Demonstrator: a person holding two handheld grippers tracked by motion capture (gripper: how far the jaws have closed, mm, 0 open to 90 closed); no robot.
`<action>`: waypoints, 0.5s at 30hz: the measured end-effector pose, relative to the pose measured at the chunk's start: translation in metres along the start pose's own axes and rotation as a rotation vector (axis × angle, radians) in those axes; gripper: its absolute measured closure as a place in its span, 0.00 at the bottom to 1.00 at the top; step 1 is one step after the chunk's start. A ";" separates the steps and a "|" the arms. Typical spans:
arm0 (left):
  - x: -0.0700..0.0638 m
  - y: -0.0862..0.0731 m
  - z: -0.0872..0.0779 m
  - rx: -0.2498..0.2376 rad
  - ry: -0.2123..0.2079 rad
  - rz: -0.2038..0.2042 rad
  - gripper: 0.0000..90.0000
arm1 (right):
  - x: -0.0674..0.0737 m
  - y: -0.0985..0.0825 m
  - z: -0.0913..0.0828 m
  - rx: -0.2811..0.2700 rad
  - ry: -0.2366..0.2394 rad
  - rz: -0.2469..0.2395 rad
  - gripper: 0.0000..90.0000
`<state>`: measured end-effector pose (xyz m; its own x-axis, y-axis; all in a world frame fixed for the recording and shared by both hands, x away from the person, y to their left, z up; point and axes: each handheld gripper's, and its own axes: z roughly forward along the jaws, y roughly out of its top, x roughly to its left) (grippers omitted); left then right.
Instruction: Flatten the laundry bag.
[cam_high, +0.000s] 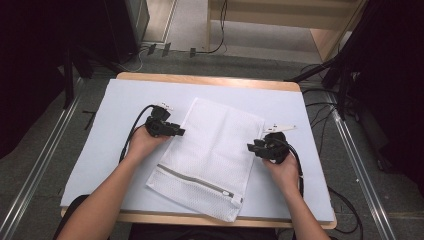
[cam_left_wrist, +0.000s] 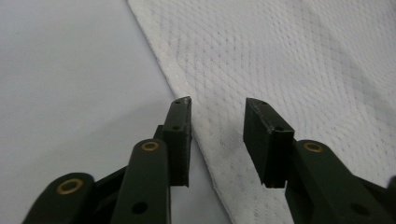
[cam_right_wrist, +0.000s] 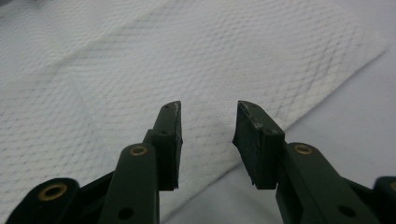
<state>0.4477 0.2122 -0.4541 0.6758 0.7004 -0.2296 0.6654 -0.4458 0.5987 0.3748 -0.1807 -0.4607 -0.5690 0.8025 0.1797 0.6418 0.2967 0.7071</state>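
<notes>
White mesh bag (cam_high: 212, 155) — flat and askew on the pale table (cam_high: 115, 107), zipper (cam_high: 196, 180) toward the near edge, bare surface on both sides. Left gripper (cam_high: 179, 132) at the bag's left edge, right gripper (cam_high: 251, 146) at its right edge — both jaws parted, holding nothing.
</notes>
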 end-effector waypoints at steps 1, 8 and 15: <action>-0.001 0.000 0.000 0.003 0.002 0.004 0.73 | -0.001 0.000 -0.001 0.001 -0.005 0.002 0.70; -0.005 -0.001 0.002 0.004 0.023 0.017 0.87 | -0.008 -0.003 -0.002 -0.007 -0.039 0.033 0.67; -0.004 -0.002 0.003 0.012 0.012 -0.006 1.00 | -0.011 -0.007 0.004 0.010 -0.113 0.054 0.60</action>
<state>0.4448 0.2088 -0.4561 0.6679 0.7096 -0.2244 0.6733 -0.4477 0.5884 0.3790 -0.1895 -0.4706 -0.4723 0.8705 0.1385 0.6756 0.2565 0.6912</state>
